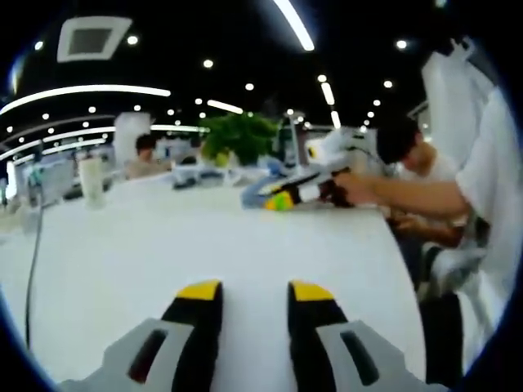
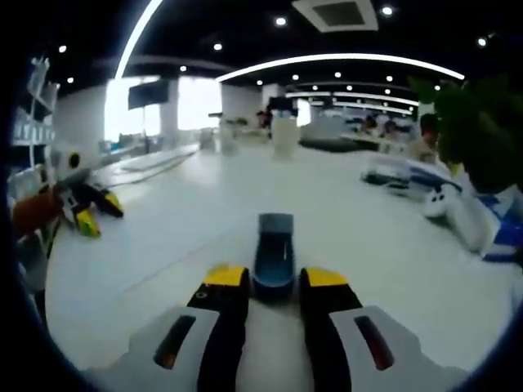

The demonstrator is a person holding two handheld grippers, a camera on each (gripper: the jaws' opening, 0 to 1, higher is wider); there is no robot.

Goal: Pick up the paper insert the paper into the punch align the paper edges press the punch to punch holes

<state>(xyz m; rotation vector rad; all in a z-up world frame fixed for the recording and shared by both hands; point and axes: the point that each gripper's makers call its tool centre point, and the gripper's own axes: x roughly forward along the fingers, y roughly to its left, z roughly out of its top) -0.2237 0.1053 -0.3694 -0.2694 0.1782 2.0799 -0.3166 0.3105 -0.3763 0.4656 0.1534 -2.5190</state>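
A blue-grey hole punch stands on the white table, its length pointing away from me. My right gripper is open, and its yellow-tipped fingers flank the punch's near end closely on both sides. My left gripper hovers low over bare white table, open, with nothing between its yellow-tipped fingers.
Across the table a person holds another gripper. A hand with a yellow-tipped gripper also shows at the left of the right gripper view. A green plant, a white bottle and a cable stand around the table; white devices lie right.
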